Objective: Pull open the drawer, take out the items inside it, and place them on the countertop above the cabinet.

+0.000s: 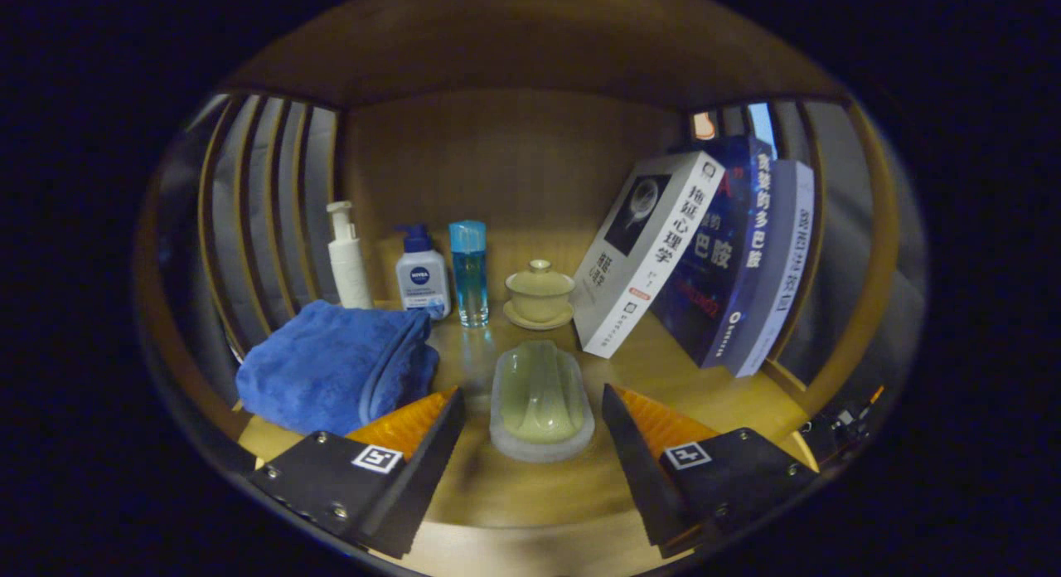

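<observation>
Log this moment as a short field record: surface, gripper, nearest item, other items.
surface: wooden countertop inside a slatted shelf nook
gripper: gripper open, fingers either side of the soap dish, not touching it
nearest item: pale green soap dish between the fingers
left: folded blue towel
back row: white pump bottle, face wash pump bottle, blue clear bottle, lidded tea bowl on saucer
right: three leaning books
</observation>
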### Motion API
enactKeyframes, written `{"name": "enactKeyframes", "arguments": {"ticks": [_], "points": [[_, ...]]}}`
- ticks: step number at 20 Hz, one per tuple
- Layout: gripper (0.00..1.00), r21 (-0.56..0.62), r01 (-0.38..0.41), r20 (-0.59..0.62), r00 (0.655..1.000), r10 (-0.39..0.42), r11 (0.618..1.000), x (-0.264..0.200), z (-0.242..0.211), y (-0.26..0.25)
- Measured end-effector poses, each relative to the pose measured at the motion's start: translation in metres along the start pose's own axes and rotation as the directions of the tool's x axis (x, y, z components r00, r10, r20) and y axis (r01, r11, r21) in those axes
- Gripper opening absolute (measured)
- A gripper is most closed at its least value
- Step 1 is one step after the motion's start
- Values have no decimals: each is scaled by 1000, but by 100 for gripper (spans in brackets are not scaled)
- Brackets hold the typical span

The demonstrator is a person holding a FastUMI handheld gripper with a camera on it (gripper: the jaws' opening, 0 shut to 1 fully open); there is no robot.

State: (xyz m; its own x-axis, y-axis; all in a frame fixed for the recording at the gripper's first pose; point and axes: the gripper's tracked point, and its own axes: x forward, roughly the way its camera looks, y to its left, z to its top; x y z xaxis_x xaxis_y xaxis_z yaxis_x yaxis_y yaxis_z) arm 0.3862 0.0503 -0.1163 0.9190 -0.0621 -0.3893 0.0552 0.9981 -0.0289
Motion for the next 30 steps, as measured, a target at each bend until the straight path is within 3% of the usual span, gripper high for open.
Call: {"name": "enactKeyframes", "arguments": {"ticks": [15, 22, 30], "points": [[98, -24, -157, 190, 969, 159, 987, -265, 27, 2], [98, 62, -136, 264, 958, 116, 989, -347, -3, -57], [100, 82, -12, 314, 949, -14, 997, -365, -47, -114]]}}
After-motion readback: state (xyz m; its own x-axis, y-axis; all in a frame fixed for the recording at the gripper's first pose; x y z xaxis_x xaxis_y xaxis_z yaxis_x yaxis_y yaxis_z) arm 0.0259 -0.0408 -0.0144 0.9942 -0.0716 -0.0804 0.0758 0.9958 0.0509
